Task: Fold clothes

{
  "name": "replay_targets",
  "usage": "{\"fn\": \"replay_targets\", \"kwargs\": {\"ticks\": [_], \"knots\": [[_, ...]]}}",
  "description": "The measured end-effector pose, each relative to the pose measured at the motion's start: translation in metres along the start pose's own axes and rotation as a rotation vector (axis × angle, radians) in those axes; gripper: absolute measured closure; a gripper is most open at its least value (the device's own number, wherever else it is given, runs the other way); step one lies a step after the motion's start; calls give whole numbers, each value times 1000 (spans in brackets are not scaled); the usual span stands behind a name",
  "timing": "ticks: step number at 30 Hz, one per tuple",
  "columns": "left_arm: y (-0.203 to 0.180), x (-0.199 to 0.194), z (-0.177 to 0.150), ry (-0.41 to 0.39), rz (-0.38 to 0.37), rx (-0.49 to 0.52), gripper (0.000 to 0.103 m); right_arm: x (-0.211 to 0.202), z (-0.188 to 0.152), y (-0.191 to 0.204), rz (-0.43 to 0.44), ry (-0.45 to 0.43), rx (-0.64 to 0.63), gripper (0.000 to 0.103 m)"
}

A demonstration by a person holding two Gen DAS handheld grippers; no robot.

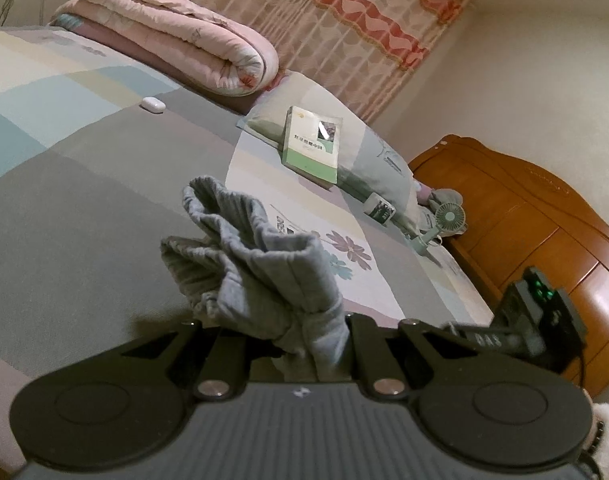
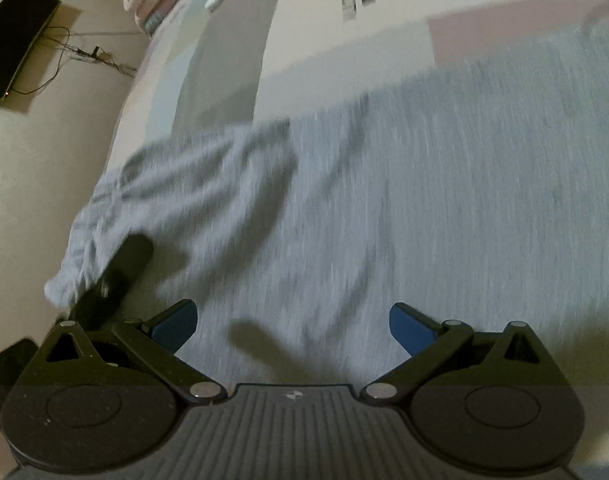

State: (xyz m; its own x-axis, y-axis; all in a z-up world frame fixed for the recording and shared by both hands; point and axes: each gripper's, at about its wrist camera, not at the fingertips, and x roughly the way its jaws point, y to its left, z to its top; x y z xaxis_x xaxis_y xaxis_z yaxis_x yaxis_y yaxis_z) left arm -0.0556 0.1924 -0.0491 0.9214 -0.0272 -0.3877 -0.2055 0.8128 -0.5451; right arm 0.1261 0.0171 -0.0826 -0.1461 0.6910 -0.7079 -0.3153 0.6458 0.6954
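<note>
A grey ribbed garment (image 2: 384,208) lies spread over the bed, blurred in the right wrist view. My left gripper (image 1: 300,332) is shut on one bunched end of the garment (image 1: 260,264), and the cloth stands up in folds from between its fingers. In the right wrist view that end of the garment hangs at the bed's left edge, with the left gripper's black fingers (image 2: 124,268) clamped on it. My right gripper (image 2: 292,324) is open above the flat grey cloth. Nothing is between its blue pads (image 2: 176,324).
The bed has a patchwork sheet (image 1: 84,168). On it are a folded pink quilt (image 1: 176,44), a white case (image 1: 152,103), a green book (image 1: 312,148) on a pillow, a mug (image 1: 380,208) and a small fan (image 1: 448,216). A wooden headboard (image 1: 524,216) stands at right. A dark box with cables (image 2: 20,44) lies on the floor.
</note>
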Motion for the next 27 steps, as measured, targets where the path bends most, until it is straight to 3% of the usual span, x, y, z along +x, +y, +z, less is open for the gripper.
{"fn": "replay_targets", "kwargs": {"ticks": [5, 10, 15, 19, 22, 25, 27], "knots": [[-4, 0, 0, -4, -9, 15, 93, -1, -22, 1, -37, 39, 9, 0], [-9, 0, 2, -4, -15, 28, 93, -11, -22, -4, -29, 52, 58, 0], [-21, -3, 5, -11, -40, 61, 93, -54, -7, -7, -51, -84, 29, 0], [-36, -1, 6, -2, -68, 91, 93, -103, -2, -26, -174, -206, -24, 0], [-48, 2, 8, 6, -90, 104, 93, -125, 0, -39, -315, -304, -90, 0], [-61, 7, 10, 18, -114, 119, 93, -144, -18, -54, -453, -369, -156, 0], [-69, 11, 12, 26, -131, 130, 93, -148, -29, -63, -501, -388, -175, 0]]}}
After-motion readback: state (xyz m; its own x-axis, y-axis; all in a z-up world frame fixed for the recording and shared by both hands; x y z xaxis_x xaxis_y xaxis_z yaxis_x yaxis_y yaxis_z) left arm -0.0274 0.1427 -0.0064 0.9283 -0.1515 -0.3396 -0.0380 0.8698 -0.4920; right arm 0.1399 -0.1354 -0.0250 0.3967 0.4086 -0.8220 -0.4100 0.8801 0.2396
